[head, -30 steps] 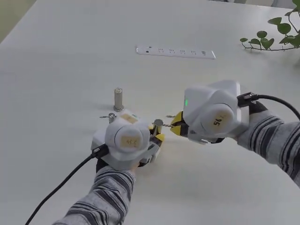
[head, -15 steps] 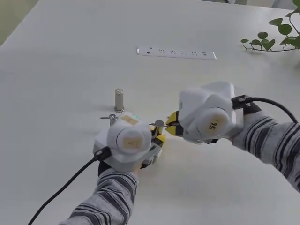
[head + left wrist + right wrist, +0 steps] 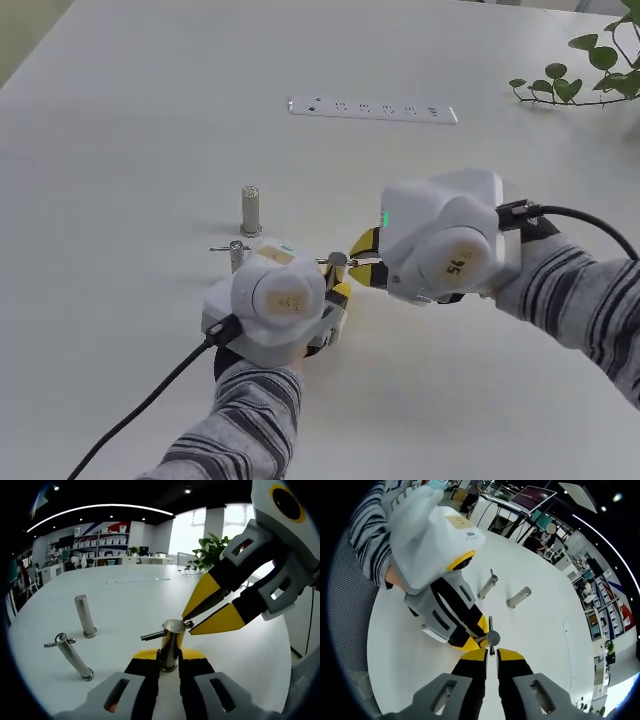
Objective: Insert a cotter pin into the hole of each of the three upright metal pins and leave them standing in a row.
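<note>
Three metal pins stand on the white table. My left gripper [image 3: 338, 290] [image 3: 170, 656] is shut on the base of the nearest pin [image 3: 337, 262] [image 3: 170, 642] [image 3: 493, 638], holding it upright. A cotter pin [image 3: 154, 635] [image 3: 490, 624] passes through the hole near its top. My right gripper [image 3: 360, 267] [image 3: 491, 653] is shut on the cotter pin's looped end, right beside the metal pin. Further left, a second pin [image 3: 237, 253] [image 3: 74, 655] [image 3: 487, 586] carries a cotter pin through it. Behind it stands a plain third pin [image 3: 250, 210] [image 3: 85, 616] [image 3: 519, 597].
A white power strip [image 3: 372, 110] lies at the far side of the table [image 3: 120, 120]. Plant leaves [image 3: 585, 75] hang over the back right corner. A black cable trails from each gripper toward me.
My right gripper has moved a little left, up against the held pin, and the cotter pin's tip now sticks out on the pin's far side. The left gripper has stayed put.
</note>
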Demonstrator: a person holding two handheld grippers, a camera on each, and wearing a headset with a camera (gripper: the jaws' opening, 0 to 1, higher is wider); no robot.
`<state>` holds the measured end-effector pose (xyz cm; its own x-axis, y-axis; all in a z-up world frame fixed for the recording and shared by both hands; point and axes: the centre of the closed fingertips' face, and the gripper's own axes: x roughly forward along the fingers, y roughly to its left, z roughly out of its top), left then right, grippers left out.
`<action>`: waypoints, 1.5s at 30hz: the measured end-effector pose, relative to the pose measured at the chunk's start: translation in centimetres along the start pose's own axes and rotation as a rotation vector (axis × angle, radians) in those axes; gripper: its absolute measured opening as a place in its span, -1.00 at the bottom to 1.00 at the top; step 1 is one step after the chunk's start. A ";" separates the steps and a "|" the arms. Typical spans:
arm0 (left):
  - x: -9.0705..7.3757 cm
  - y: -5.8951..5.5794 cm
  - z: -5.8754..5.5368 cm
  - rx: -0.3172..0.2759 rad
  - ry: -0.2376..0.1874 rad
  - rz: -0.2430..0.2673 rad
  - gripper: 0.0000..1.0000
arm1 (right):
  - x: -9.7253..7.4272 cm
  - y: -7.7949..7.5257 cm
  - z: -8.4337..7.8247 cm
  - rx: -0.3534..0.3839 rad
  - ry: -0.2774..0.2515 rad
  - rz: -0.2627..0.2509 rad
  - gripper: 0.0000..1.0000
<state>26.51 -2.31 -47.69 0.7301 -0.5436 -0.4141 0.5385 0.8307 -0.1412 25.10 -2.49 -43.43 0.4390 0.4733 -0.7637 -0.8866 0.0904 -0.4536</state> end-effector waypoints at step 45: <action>-1.6 0.1 0.1 0.033 0.054 0.004 -0.41 | 0.5 0.2 1.3 0.153 -0.062 0.042 -0.79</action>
<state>25.44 -1.37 -46.99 0.7090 -0.5327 -0.4622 0.5501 0.8278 -0.1103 24.99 -1.12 -43.34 0.3955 0.5322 -0.7486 -0.9178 0.1995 -0.3431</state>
